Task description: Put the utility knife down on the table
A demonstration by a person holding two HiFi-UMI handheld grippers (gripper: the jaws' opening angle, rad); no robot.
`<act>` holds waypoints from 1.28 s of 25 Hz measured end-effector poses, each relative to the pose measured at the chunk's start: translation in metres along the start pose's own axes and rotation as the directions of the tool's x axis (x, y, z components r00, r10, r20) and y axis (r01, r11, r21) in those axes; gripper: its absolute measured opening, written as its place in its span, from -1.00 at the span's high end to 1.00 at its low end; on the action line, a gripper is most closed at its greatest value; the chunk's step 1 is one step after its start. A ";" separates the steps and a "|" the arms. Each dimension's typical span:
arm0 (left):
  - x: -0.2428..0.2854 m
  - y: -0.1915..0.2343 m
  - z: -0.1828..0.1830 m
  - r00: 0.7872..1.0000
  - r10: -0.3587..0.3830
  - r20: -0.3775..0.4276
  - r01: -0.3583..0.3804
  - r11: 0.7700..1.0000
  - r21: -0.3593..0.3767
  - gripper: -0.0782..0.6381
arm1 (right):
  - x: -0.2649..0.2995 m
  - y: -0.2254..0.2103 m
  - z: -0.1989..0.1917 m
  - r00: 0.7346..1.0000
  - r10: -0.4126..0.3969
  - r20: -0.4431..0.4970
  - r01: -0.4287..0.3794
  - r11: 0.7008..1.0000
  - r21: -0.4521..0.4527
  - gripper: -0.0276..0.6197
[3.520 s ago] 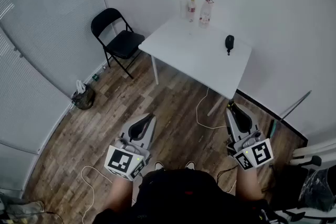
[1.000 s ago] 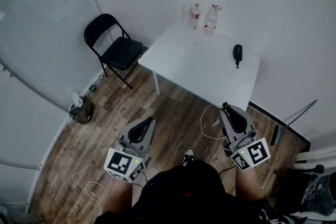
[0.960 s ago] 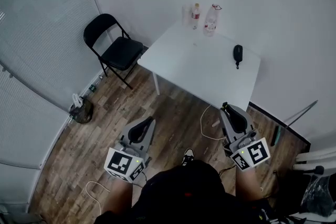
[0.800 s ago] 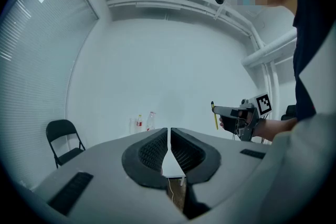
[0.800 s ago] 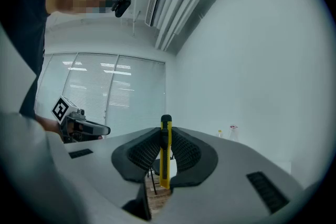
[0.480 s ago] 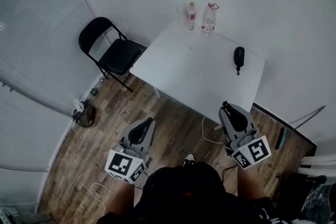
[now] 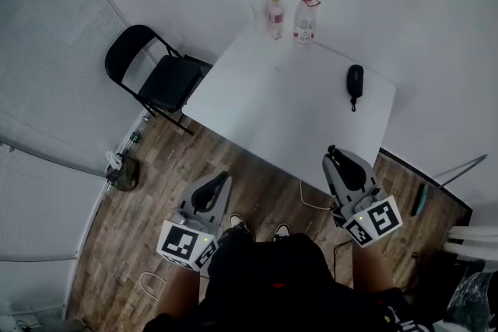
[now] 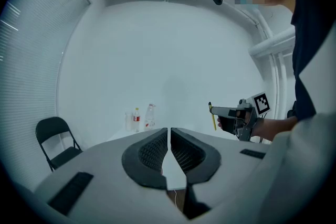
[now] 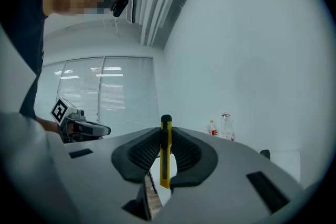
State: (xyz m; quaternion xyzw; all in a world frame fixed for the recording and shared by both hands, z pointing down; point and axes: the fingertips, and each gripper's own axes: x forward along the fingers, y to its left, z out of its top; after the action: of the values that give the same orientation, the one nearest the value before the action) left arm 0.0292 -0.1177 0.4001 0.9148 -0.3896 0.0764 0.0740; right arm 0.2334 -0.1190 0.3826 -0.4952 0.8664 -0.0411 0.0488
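Observation:
A yellow utility knife (image 9: 166,152) stands upright between the jaws of my right gripper (image 9: 166,148), which is shut on it. In the head view that right gripper (image 7: 336,155) hovers at the near right corner of the white table (image 7: 288,117). The knife (image 8: 212,116) also shows in the left gripper view, sticking down from the right gripper (image 8: 231,112). My left gripper (image 8: 169,139) is shut with nothing between its jaws; the left gripper (image 7: 220,184) hangs over the wooden floor, short of the table's near edge.
On the table stand two plastic bottles (image 7: 304,21) at the far edge and a black pouch (image 7: 355,82) lies near the right edge. A black folding chair (image 7: 156,72) stands left of the table. A white cable (image 7: 311,202) trails on the floor under the near edge.
The person has walked towards the table, so it lies closer and larger in the head view. Both grippers keep their pose; the right one now reaches the table's near corner.

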 end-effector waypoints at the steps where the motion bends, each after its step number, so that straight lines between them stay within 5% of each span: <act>1: 0.004 0.006 0.001 1.000 -0.004 0.004 0.004 1.000 -0.001 0.68 | 0.007 -0.001 0.000 1.000 -0.001 -0.003 0.001 1.000 -0.008 0.69; 20: 0.060 0.205 0.000 0.991 -0.133 0.009 0.133 0.990 -0.039 0.68 | 0.186 0.015 -0.010 0.984 -0.159 -0.085 0.152 0.985 -0.082 0.68; 28: 0.075 0.237 -0.009 0.996 -0.093 -0.011 0.092 0.993 -0.075 0.68 | 0.220 -0.009 -0.050 0.971 -0.165 -0.173 0.155 0.985 -0.072 0.69; 32: 0.088 0.226 -0.009 0.998 -0.065 -0.025 0.063 0.996 -0.066 0.68 | 0.227 -0.039 -0.082 0.945 -0.192 -0.266 0.141 0.970 -0.198 0.69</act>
State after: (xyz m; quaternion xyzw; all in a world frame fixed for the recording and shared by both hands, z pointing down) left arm -0.0747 -0.3331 0.4431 0.9228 -0.3613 0.0738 0.1114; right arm 0.1415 -0.3323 0.4587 -0.5582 0.8196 -0.0389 -0.1233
